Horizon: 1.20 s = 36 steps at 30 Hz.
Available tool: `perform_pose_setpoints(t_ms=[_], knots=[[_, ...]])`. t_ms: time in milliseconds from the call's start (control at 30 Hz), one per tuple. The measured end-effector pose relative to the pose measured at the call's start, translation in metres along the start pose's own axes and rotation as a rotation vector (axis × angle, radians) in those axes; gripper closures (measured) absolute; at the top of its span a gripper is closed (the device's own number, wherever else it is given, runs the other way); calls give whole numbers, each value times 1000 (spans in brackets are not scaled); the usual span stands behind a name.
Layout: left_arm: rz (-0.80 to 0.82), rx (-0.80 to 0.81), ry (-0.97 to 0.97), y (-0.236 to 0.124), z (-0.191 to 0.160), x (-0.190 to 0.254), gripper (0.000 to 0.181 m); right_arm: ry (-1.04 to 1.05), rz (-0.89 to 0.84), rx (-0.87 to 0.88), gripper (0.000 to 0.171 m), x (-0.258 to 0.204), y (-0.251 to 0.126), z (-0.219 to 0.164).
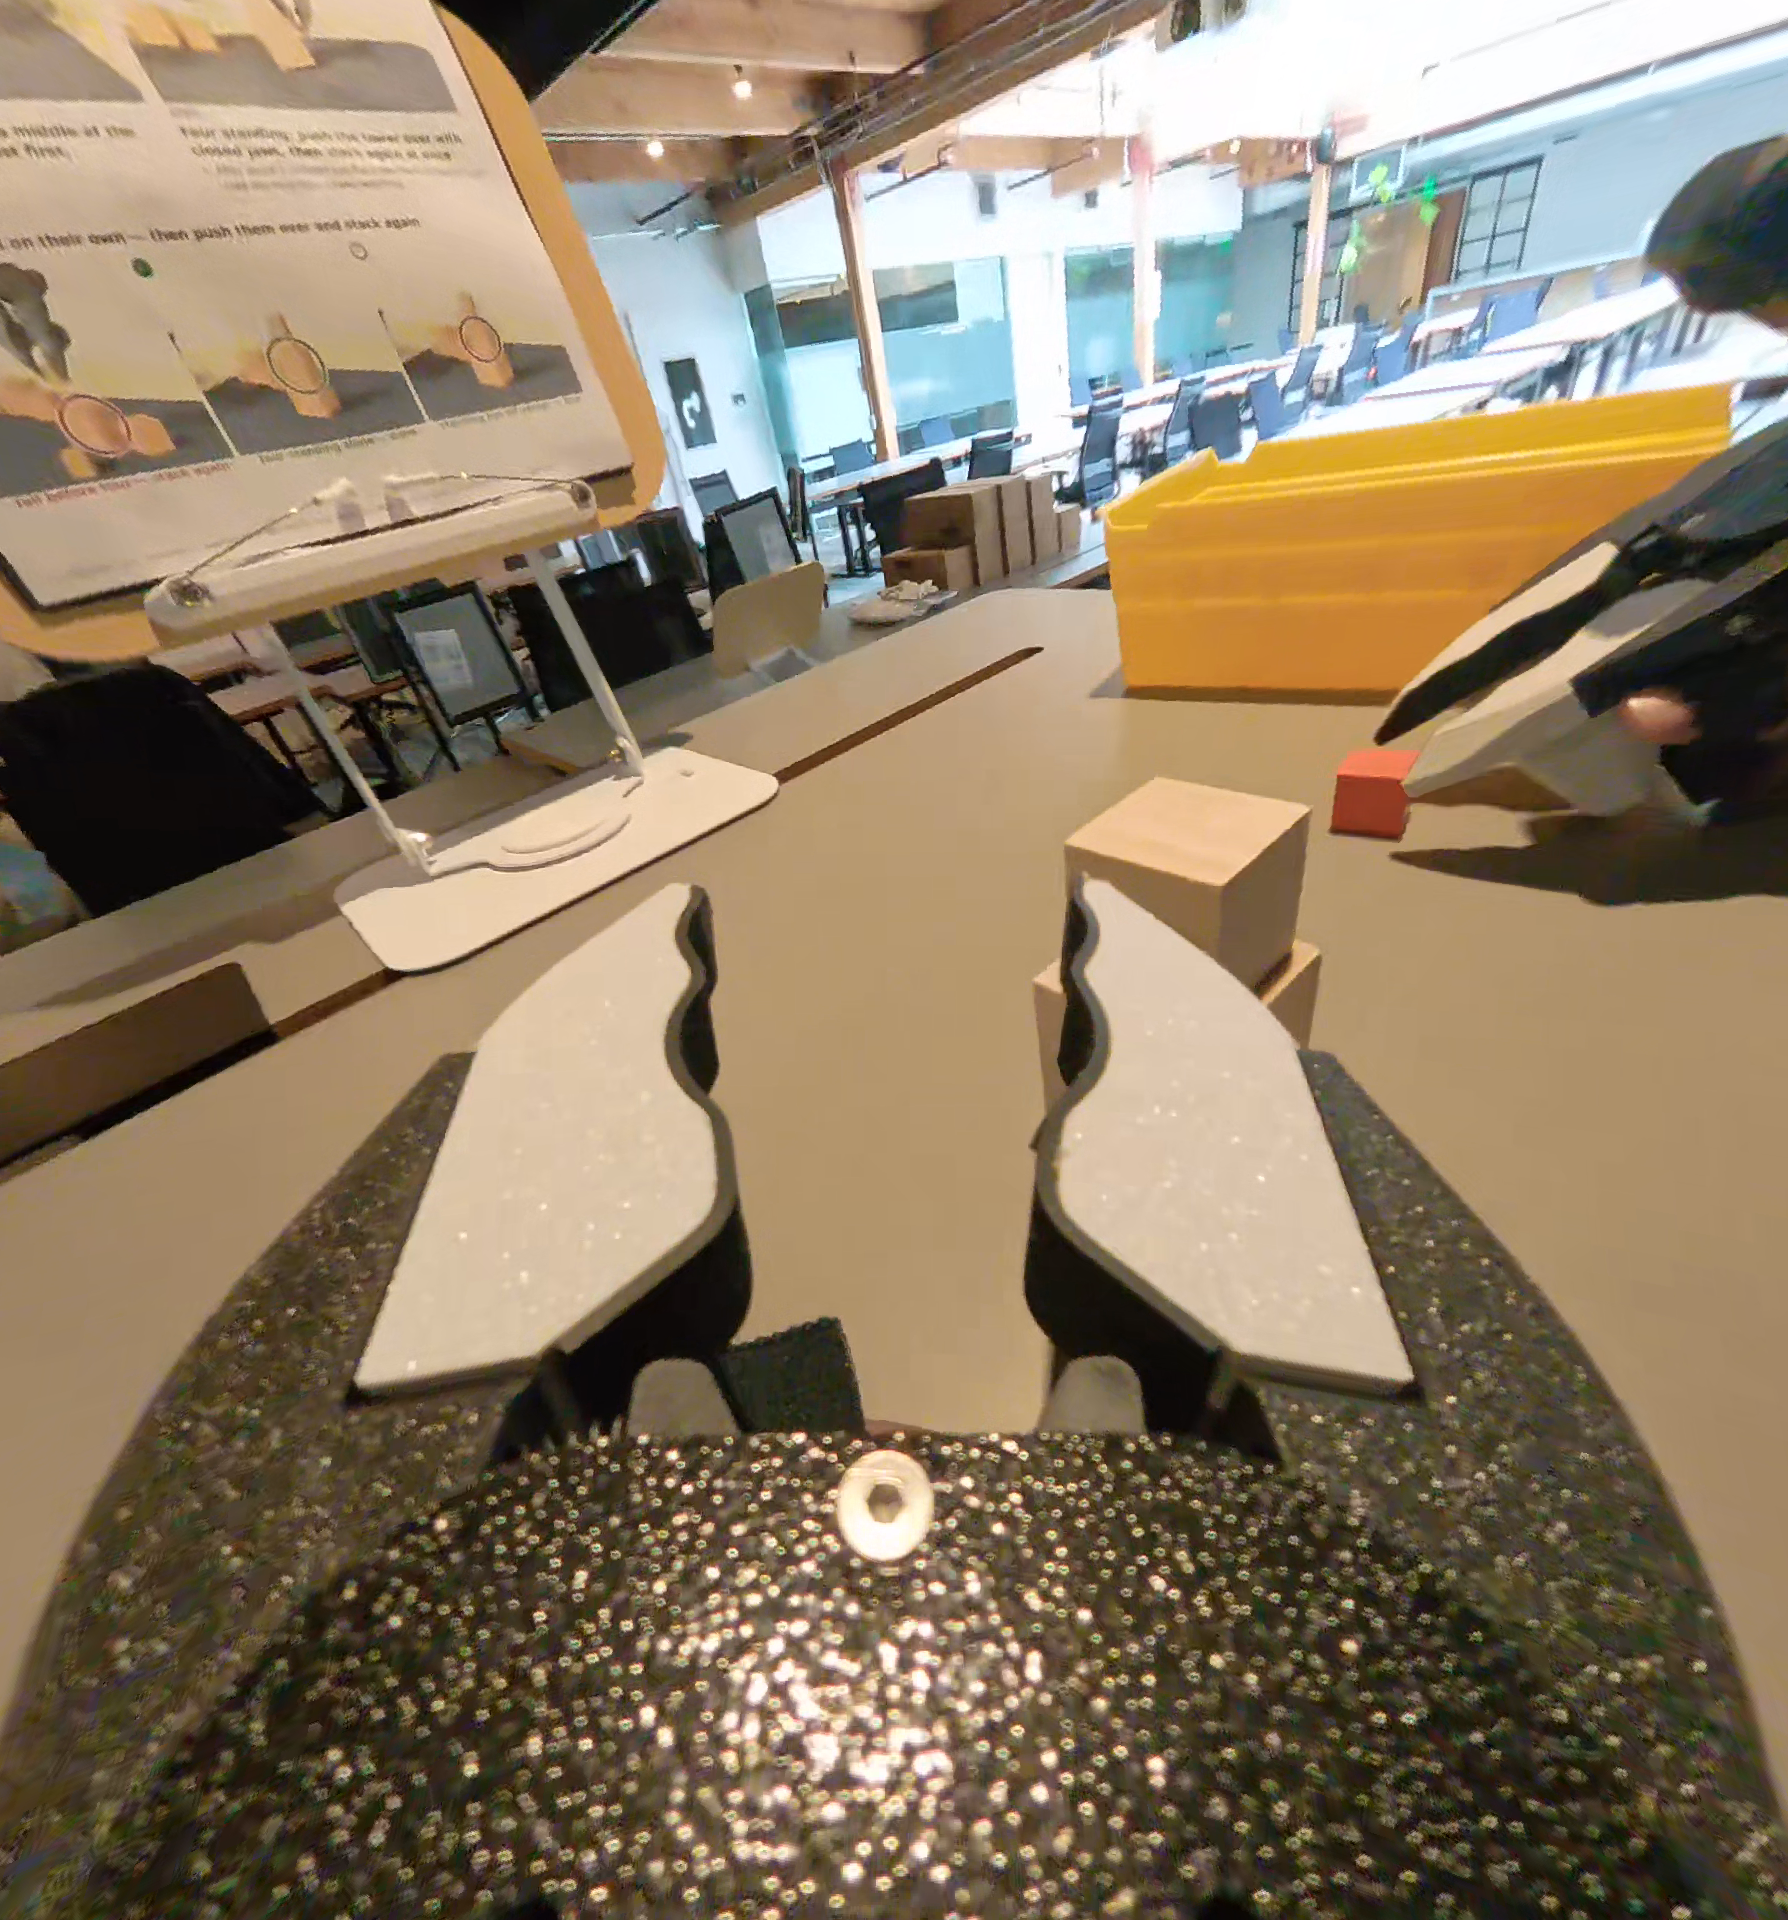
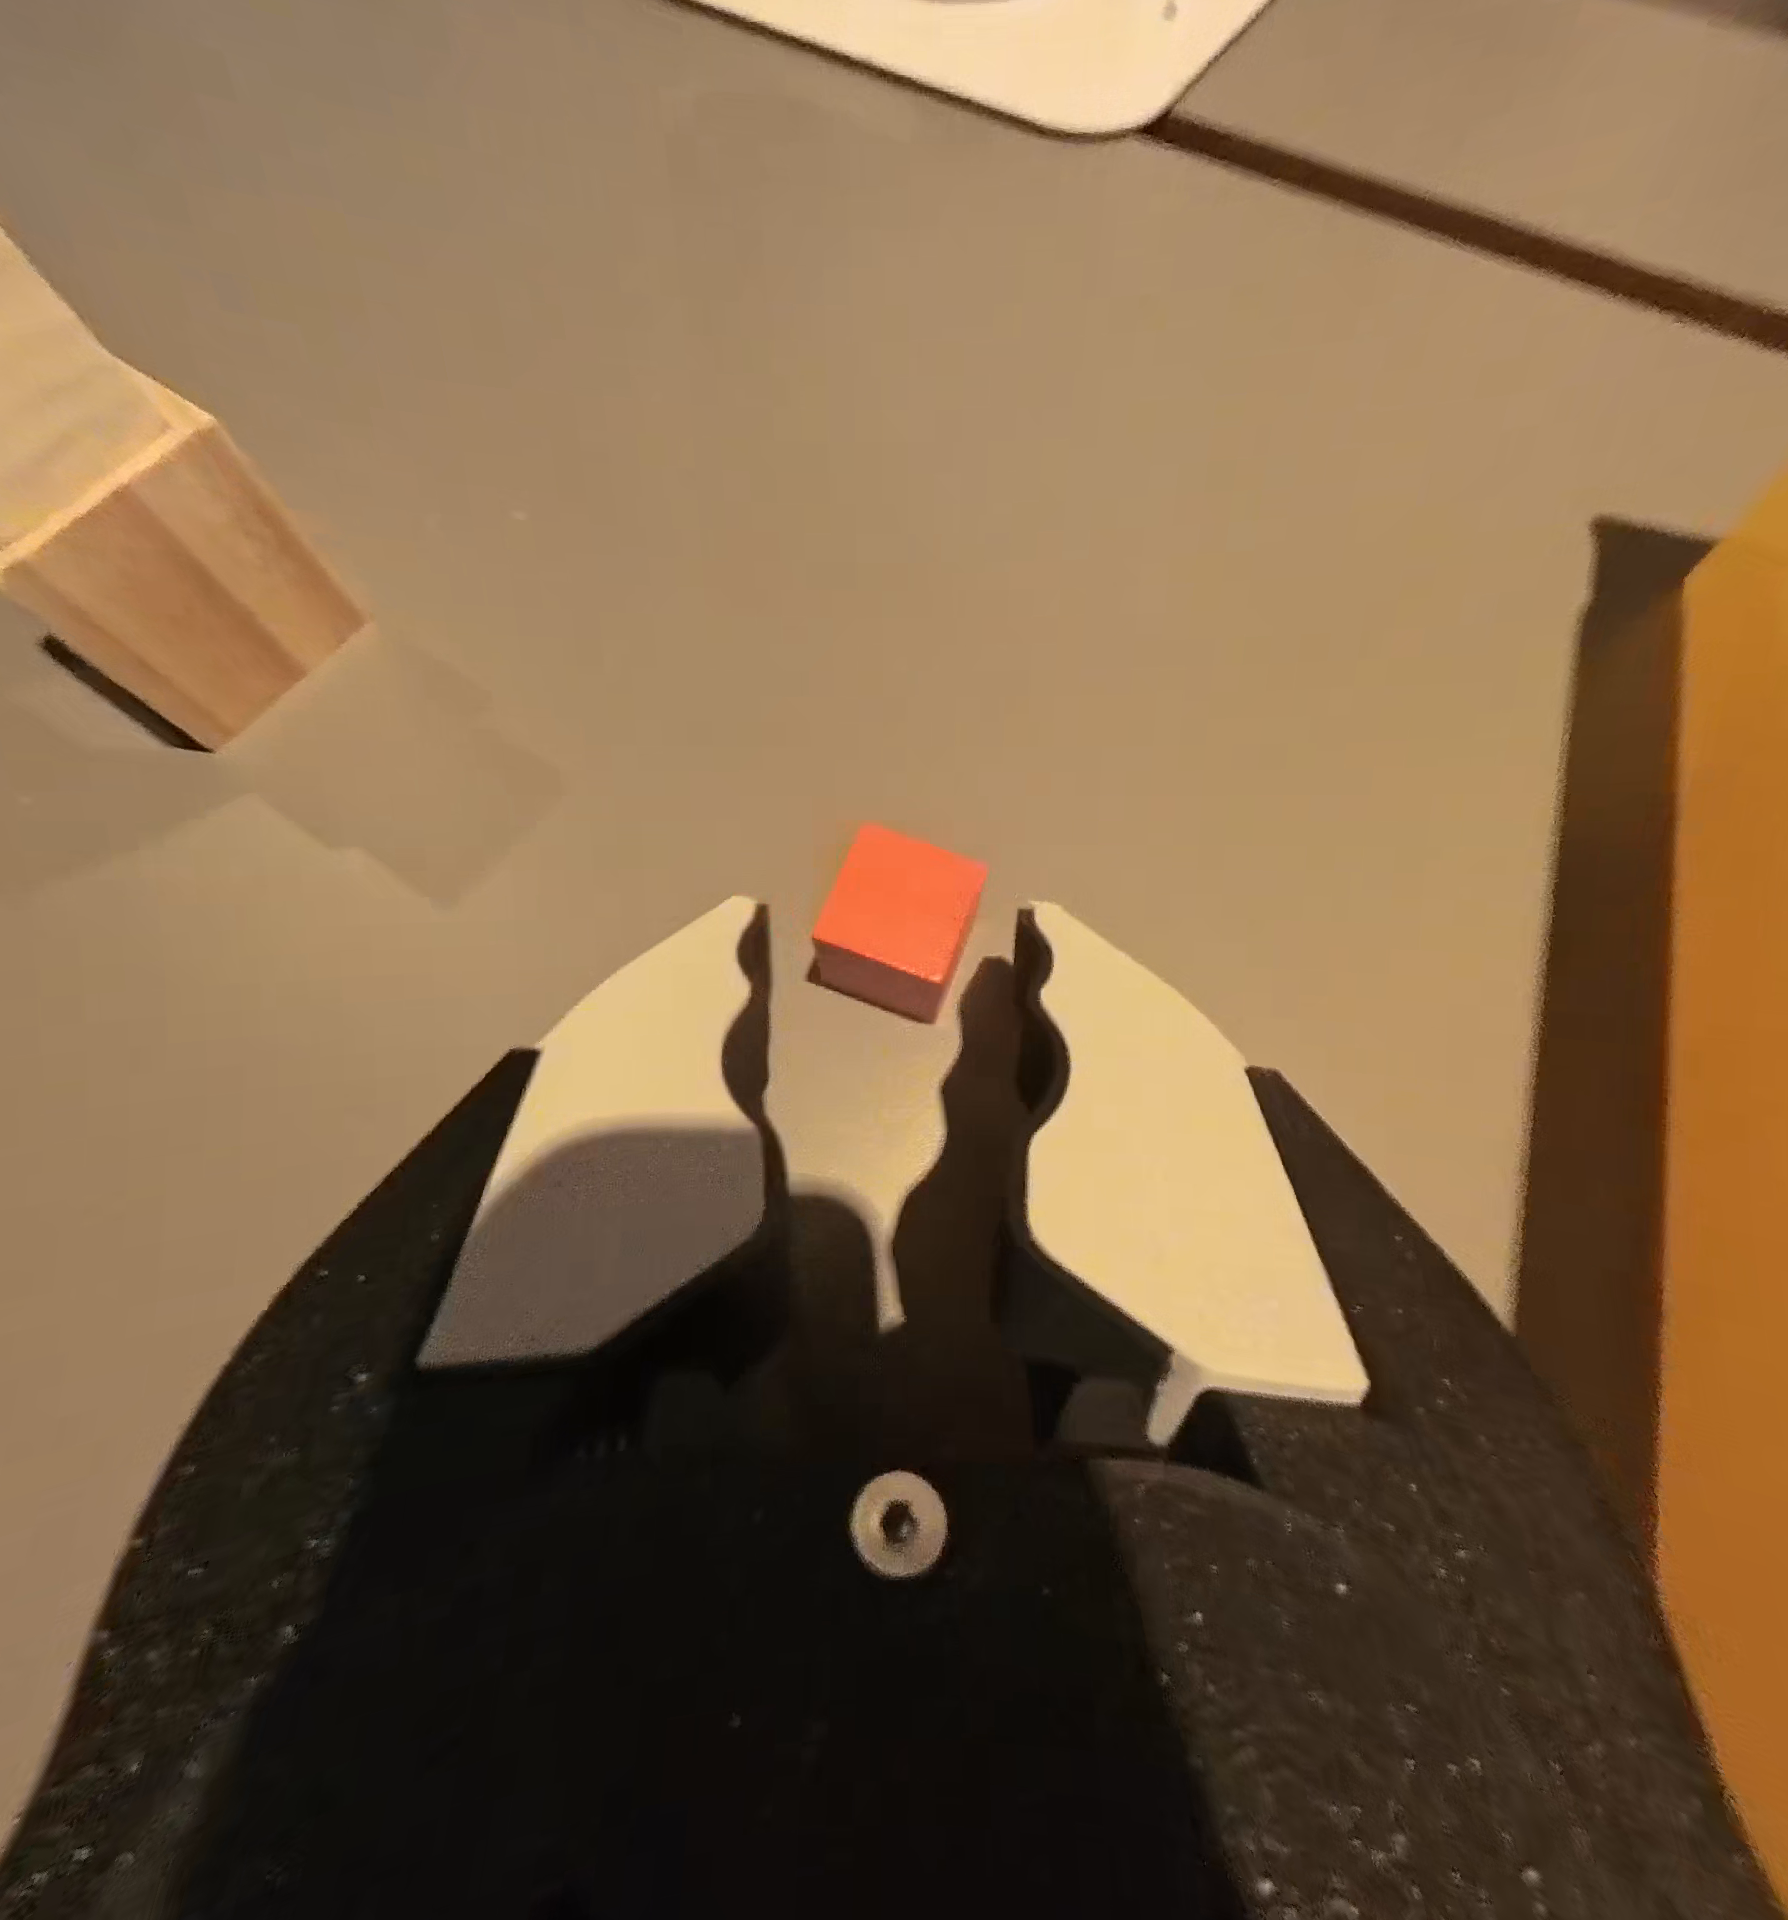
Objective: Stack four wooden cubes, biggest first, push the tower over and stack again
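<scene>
Grey-padded left gripper (image 1: 885, 935): jaws parted wide, nothing between them. Just ahead, behind its right fingertip, a smaller wooden cube (image 1: 1186, 873) sits on a larger wooden cube (image 1: 1285, 997). Right gripper (image 2: 890, 920): jaws apart, empty, held low over the table (image 2: 869, 468). Red cube (image 2: 895, 920) lies at its fingertips, approx. centred in the gap, untouched. Yellow bin (image 2: 1783, 1039) stands to its right; white stand base (image 2: 1025, 62) lies further ahead.

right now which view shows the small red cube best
The right wrist view: the red cube lies centred and close, just ahead of the open right gripper. The left wrist view shows the cube small and far right, beside that gripper's fingertips.
</scene>
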State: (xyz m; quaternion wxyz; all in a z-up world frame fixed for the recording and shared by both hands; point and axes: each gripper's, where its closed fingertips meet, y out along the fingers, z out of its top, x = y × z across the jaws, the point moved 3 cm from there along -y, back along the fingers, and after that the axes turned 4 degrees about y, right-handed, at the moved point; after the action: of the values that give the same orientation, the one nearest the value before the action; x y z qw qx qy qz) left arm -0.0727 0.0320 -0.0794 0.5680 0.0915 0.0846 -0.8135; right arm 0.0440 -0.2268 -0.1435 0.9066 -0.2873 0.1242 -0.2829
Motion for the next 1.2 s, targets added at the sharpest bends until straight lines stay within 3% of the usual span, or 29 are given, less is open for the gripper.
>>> perform_pose_setpoints(t_ms=[167, 233, 267, 533, 867, 1000, 1200], knots=[[53, -35, 23, 4, -3, -1, 120, -40, -183, -142, 120, 1, 15, -10], [80, -49, 23, 4, -5, -3, 122, -30, -155, -152, 141, -5, 20, -8], [92, -52, 24, 4, -6, -4, 123, -42, -142, -159, 141, -7, 22, -7], [106, -16, 31, -1, -2, -4, 129, -279, 226, -109, 142, -50, 4, -2], [150, 6, 7, -2, -1, -12, 133, -869, 581, -19, 142, -113, -73, 102], [178, 52, -46, -8, 2, -20, 135, -1004, 689, -41, 142, -141, -67, 126], [198, 101, -114, -16, 4, -30, 135, -1025, 806, -72, 142, -176, -27, 134]])
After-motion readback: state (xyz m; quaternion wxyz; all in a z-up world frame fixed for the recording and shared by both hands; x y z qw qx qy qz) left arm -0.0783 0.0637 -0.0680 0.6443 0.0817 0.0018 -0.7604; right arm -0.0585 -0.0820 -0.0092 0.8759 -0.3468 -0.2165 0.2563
